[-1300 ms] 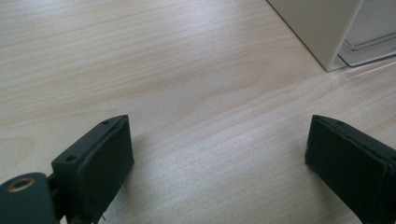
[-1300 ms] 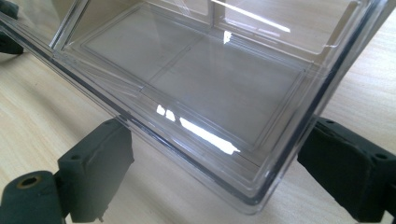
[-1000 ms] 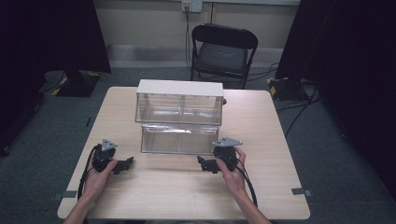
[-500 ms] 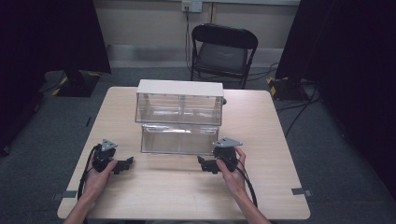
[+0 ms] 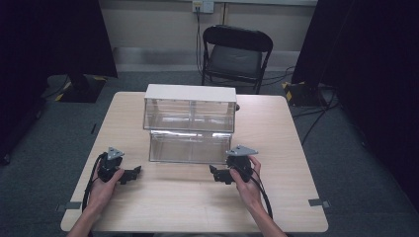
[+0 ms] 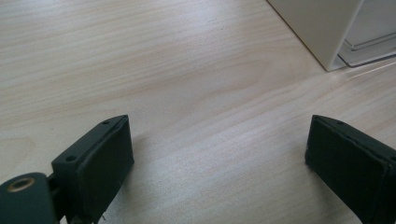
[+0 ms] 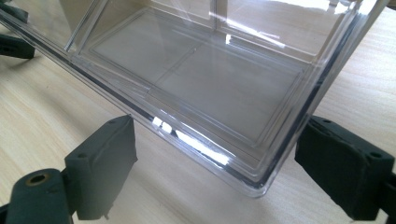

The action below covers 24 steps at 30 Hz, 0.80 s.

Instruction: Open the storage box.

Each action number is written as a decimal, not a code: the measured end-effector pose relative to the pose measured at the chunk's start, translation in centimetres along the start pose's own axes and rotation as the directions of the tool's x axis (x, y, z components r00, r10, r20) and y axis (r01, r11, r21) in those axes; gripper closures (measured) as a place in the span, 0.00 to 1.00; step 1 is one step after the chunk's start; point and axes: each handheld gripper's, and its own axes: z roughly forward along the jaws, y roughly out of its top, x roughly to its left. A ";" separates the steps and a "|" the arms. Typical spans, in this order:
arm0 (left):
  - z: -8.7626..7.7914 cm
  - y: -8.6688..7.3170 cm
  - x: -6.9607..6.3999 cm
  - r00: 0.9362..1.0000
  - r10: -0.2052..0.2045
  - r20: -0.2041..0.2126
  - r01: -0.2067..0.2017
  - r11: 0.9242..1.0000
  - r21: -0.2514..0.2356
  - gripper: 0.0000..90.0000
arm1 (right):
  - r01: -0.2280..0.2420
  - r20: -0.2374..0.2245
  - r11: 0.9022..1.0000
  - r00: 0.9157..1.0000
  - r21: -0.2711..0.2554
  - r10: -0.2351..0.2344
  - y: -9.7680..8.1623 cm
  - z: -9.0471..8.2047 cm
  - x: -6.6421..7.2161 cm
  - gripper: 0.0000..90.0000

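A clear plastic drawer unit with a white top (image 5: 189, 93) stands in the middle of the table (image 5: 276, 128). Its lower clear drawer (image 5: 189, 146) is pulled out toward me and looks empty. My left gripper (image 5: 132, 174) rests on the table to the left of the drawer's front, held in a hand, and is open. In the left gripper view the left gripper (image 6: 219, 135) has bare wood between its jaws, with the unit's white corner (image 6: 322, 32) ahead. My right gripper (image 5: 215, 174) sits at the drawer's front right. The right gripper (image 7: 217, 140) is open, with the drawer's corner (image 7: 252, 179) between its jaws, untouched.
A black folding chair (image 5: 236, 54) stands beyond the table's far edge. Dark curtains hang at both sides of the room. Light wood stretches between my two hands and out to the table's left and right edges. The other gripper's jaw (image 7: 14, 46) shows far off past the drawer.
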 end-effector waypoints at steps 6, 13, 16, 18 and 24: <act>0.0 0.0 0.0 1.000 0.000 -0.001 0.000 1.000 0.000 0.08 | -0.008 -0.001 1.000 1.000 -0.001 0.008 0.0 -0.1 0.0 0.14; 0.0 0.0 0.0 1.000 0.000 0.000 0.000 1.000 0.000 0.08 | -0.004 -0.003 1.000 1.000 -0.011 0.004 0.0 -0.3 0.0 0.14; 0.0 0.0 0.0 1.000 0.000 0.000 0.000 1.000 0.000 0.08 | -0.005 -0.007 1.000 1.000 -0.015 0.005 0.1 -0.4 0.1 0.13; 0.0 0.0 0.0 1.000 0.000 0.000 0.000 1.000 0.000 0.08 | -0.007 -0.005 1.000 1.000 -0.014 0.006 0.1 -0.5 0.1 0.13; 0.0 0.0 0.0 1.000 0.000 0.000 0.000 1.000 0.000 0.08 | -0.008 -0.006 1.000 1.000 -0.017 0.008 0.1 -0.5 0.2 0.13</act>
